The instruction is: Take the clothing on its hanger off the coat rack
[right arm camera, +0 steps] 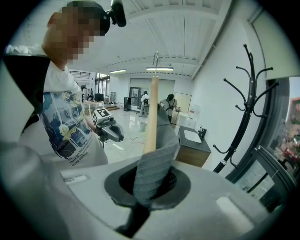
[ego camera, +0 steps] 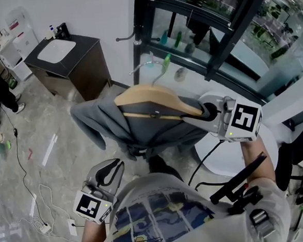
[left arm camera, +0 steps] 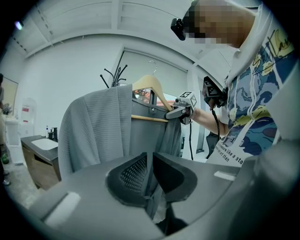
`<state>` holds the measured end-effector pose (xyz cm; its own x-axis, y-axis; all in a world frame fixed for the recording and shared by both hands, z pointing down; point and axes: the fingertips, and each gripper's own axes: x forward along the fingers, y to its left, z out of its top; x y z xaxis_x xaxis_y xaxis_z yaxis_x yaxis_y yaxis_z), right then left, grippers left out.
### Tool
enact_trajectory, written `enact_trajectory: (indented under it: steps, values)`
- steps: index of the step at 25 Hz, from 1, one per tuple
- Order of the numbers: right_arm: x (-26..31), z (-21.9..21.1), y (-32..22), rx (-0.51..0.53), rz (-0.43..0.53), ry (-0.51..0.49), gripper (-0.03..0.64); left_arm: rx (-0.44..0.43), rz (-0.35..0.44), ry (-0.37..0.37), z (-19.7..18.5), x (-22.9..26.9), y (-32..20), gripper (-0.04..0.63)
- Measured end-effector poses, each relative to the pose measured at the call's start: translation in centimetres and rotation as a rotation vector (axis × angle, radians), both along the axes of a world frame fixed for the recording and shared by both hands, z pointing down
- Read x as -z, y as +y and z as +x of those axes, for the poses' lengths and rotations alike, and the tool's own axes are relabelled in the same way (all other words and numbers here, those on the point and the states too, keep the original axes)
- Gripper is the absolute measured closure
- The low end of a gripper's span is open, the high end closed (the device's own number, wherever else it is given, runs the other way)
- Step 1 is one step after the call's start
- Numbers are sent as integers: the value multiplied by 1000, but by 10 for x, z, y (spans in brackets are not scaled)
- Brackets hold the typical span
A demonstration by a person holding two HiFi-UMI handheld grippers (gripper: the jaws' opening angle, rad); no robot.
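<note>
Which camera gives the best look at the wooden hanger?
The head view: the hanger shows from above, nearly whole, hook included. The left gripper view shows part of it, cloth covering one arm; the right gripper view sees it edge-on.

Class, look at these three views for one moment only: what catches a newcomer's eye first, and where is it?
A grey garment draped on a wooden hanger fills the middle of the head view. The right gripper holds it up, claw shut on the hanger's cloth-covered end. In the right gripper view a black coat rack stands at the right against the white wall, with nothing on the hooks that show.
</note>
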<state>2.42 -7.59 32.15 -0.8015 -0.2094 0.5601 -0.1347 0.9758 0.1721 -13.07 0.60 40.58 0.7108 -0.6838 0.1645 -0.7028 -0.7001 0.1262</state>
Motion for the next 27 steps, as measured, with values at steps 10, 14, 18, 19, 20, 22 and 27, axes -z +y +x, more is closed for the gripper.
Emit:
enact_trajectory:
  steps: [10,14,18,19,20,22,27]
  values:
    - [-7,1,0,-8,1,14,614,-9,-9,0,0,-3,-2,552]
    - [-5,2,0,-14,3,17,614,-8,-12,2,-1,-1,-3,551]
    - [-4,3,-1,-19,2,17,614,-10,-16,1,0,-1,-4,552]
    - [-4,3,-1,-19,2,17,614,-12,-16,1,1,-1,-5,551]
    - [-4,4,-2,-19,2,17,614,-14,-15,1,2,-1,-6,552]
    - [-5,5,-3,-19,5,17,614,-18,-14,0,3,-1,-8,552]
    - [-6,7,-13,-24,7,15,614,-21,-14,1,6,-3,-17,552]
